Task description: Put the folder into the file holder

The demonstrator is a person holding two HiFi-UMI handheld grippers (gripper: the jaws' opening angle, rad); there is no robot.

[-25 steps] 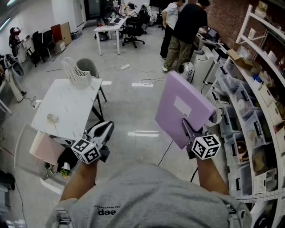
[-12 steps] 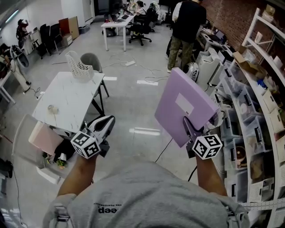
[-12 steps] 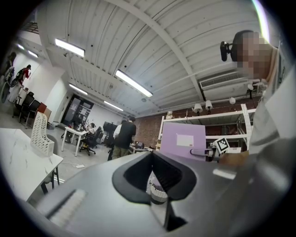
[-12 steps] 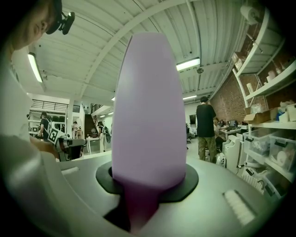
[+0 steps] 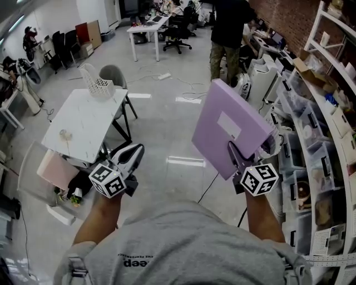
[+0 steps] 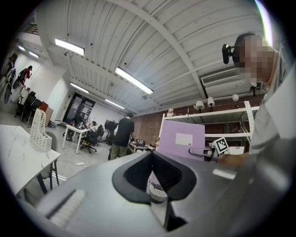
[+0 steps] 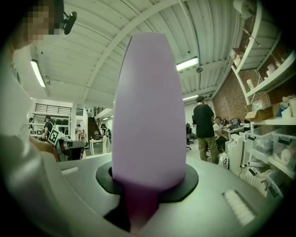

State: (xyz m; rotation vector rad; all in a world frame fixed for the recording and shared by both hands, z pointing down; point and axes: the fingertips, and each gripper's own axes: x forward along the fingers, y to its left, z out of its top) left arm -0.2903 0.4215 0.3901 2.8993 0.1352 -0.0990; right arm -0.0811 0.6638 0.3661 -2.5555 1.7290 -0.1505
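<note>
Head view: two grippers, one purple folder [image 5: 231, 131], one white file holder [image 5: 95, 84].
My right gripper [image 5: 235, 158], at 4 o'clock, clamps the folder's lower edge; my left gripper [image 5: 130, 156], at 8, is closed, empty. The holder stands on a table [image 5: 83, 125] at 10 o'clock.

A grey floor [image 5: 167, 128] is seen ahead of both jaws, with a white table [image 5: 83, 131] and a grey chair [image 5: 115, 75] ahead of the left jaws and cables [image 5: 186, 83] strewn farther on between the two. White shelves [image 5: 311, 133] packed with bins are ranged just to the right of the right jaws, a brick wall [image 5: 283, 16] is seen beyond them, and a white desk [image 5: 146, 25], a black office chair [image 5: 179, 30] and a standing person [image 5: 225, 33] are found far ahead. A white beamed ceiling [image 6: 152, 41] is lit by strip lights [image 6: 133, 81].
</note>
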